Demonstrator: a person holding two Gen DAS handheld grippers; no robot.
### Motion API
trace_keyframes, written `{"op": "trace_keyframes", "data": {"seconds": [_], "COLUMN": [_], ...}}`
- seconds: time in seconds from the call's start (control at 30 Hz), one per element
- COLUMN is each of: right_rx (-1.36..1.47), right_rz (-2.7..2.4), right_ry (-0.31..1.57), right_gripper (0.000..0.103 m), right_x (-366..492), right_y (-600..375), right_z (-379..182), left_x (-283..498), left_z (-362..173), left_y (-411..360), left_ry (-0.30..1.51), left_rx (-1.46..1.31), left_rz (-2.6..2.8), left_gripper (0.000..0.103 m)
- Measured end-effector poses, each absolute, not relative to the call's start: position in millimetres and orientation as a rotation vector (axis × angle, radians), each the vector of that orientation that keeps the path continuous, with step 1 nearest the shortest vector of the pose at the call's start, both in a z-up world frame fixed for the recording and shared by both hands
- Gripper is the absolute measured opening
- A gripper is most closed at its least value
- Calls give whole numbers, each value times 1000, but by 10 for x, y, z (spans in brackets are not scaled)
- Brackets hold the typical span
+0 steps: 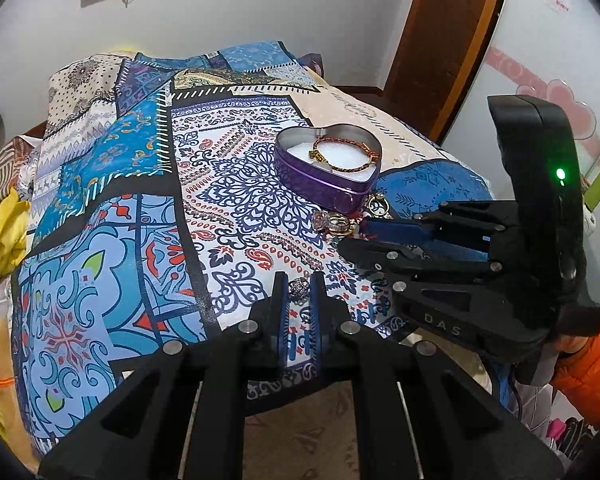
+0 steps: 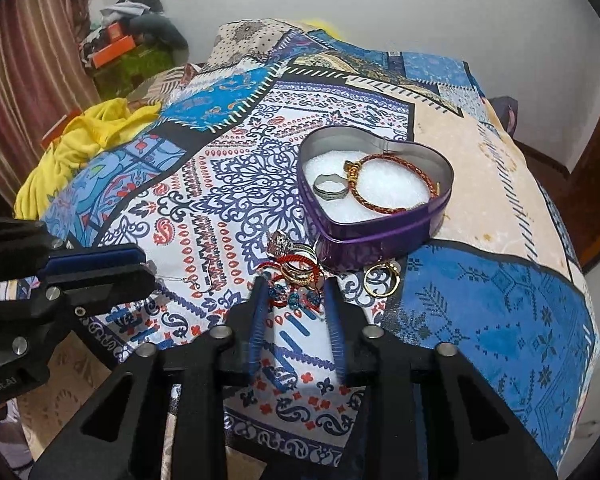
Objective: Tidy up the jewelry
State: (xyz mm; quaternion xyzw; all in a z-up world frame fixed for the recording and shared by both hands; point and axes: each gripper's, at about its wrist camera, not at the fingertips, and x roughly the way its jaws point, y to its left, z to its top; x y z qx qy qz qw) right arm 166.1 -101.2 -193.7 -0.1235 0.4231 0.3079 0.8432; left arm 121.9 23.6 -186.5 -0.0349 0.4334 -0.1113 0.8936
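Observation:
A purple heart-shaped tin (image 1: 320, 184) (image 2: 384, 236) sits on a patterned cloth. It holds a red and gold braided bracelet (image 1: 346, 152) (image 2: 388, 184) and a silver ring (image 2: 330, 188) on white padding. A pile of rings and red cord jewelry (image 2: 296, 264) (image 1: 336, 222) lies in front of the tin, with a gold ring (image 2: 382, 278) beside it. My left gripper (image 1: 298, 286) is narrowly parted around a small ornate silver ring (image 1: 299, 286). My right gripper (image 2: 296, 300) is open, its fingers on either side of a blue beaded piece (image 2: 296, 298).
The cloth (image 1: 236, 184) covers a raised surface whose near edge drops to the floor. A yellow garment (image 2: 80, 148) lies at the left. A thin silver hook earring (image 2: 198, 280) lies on the cloth near the left gripper. A wooden door frame (image 1: 440, 40) stands behind.

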Motion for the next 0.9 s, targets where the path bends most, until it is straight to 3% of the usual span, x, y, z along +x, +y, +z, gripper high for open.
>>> {"op": "trace_keyframes", "data": {"seconds": [0.03, 0.1, 0.9], "right_rx": [-264, -256, -97], "right_rz": [651, 652, 626], "right_ry": [890, 895, 813], "right_gripper": [19, 7, 7], "right_x": [1646, 1638, 1573], "right_y": [-1018, -1039, -1513], "right_z": [-1934, -1933, -1527], "left_x": [1218, 1214, 1379], "left_z": [-1866, -1852, -1455], "left_y": [235, 239, 54], "left_ry": [899, 897, 811], "left_rx": [-72, -71, -47], "left_rz": [-230, -227, -245], "left_gripper": [9, 9, 9]}}
